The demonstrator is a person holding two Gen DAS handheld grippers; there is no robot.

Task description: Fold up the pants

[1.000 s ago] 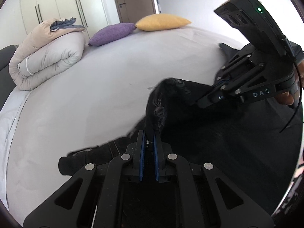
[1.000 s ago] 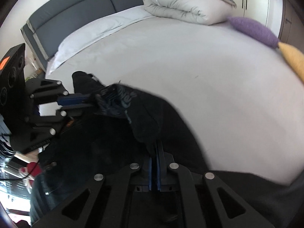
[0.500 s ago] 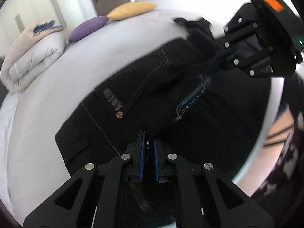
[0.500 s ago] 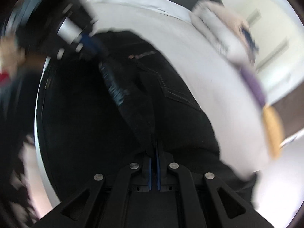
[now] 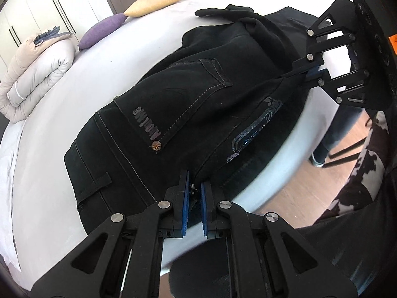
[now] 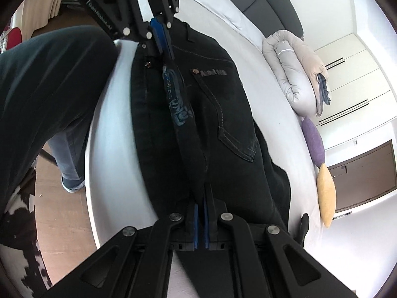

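Between both tools, left tool [image 5: 193, 190], right tool [image 6: 201, 204], pants [image 5: 198, 104] stretched, clamped

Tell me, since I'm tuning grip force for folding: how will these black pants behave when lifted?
Likely floppy: the black pants hang and crease between the left gripper and right gripper, stretched taut only along the held edge. Probably fairly heavy for cloth, given the thick stitched denim and rivet. Unlikely to slip, as both grippers pinch folded fabric.

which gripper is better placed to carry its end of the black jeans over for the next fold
Left, tentatively. The left gripper pinches the waistband end of the black jeans; open bed lies beyond. The right gripper grips further along.
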